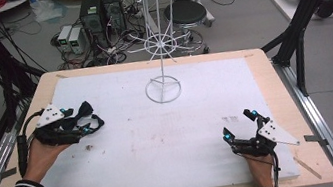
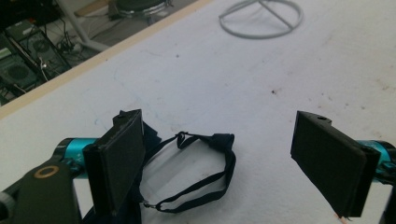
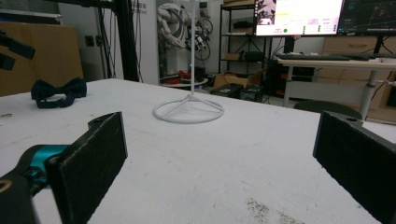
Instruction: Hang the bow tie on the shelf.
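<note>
Reaching for the bow tie (image 1: 84, 111) falls to your left hand-held gripper (image 1: 86, 117), jaws spread, strap loop (image 2: 196, 172) between them; your right hand-held gripper (image 1: 240, 125), also released, sits well apart.

Lab: computer towers (image 1: 101, 12), monitors (image 3: 299, 16), cables.

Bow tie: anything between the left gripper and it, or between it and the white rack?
Nothing visible. The open left gripper sits right at the bow tie, its strap loop lying between the jaws. Only bare white mat lies between the tie and the rack's ring base.
</note>
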Tool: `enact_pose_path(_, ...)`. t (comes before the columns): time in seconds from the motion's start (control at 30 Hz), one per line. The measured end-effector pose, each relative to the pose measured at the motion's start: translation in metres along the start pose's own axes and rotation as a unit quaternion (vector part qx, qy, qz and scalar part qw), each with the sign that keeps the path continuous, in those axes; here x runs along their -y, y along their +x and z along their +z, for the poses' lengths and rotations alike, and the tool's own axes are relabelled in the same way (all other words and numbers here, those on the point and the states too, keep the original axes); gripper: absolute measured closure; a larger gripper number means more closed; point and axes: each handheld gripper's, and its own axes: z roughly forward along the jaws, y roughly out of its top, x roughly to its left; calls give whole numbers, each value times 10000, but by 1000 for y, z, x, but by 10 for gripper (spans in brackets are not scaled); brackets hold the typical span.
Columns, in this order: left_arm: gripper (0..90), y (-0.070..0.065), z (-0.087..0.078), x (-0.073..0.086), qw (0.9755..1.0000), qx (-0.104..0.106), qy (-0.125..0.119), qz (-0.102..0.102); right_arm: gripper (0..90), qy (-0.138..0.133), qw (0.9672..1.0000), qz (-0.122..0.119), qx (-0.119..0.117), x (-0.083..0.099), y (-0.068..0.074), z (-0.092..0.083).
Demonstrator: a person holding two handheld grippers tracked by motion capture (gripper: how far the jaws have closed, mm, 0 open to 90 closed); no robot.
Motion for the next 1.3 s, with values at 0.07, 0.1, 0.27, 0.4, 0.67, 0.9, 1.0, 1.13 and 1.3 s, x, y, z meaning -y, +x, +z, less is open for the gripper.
enact_pose_path(0.07, 192, 3, 3, -1, 9998, 50, 214, -12, 19, -27, 10000, -35, 14, 0, -1, 0)
enact_pose_path(0.1, 192, 4, 4, -1, 9995, 73, 313, -24, 19, -19, 10000, -14, 13, 0, 0, 0)
enact_pose_path(0.27, 207, 9, 11, -5, 9973, 198, 700, 81, 19, -28, 10000, 9, 28, 0, 0, 0)
enact_pose_path(0.4, 230, 10, 17, -6, 9947, 318, 958, 200, 19, -30, 10000, 17, 30, 0, 0, 0)
enact_pose_path(0.67, 242, 10, 31, -8, 9891, 391, 1366, 380, 19, -36, 10000, 24, 25, 0, -1, 0)
enact_pose_path(0.9, 278, 11, 43, -10, 9805, 537, 1829, 467, 19, -42, 10000, 38, 23, 0, -1, -1)
enact_pose_path(1.0, 297, 11, 48, -10, 9773, 553, 1971, 548, 19, -44, 10000, 42, 24, 0, -1, -1)
enact_pose_path(1.13, 298, 9, 52, -11, 9740, 482, 2114, 655, 19, -30, 10000, 66, 31, 0, 0, -1)
enact_pose_path(1.3, 309, 8, 60, -11, 9688, 446, 2306, 790, 19, -57, 10000, 30, 42, 0, -1, -1)
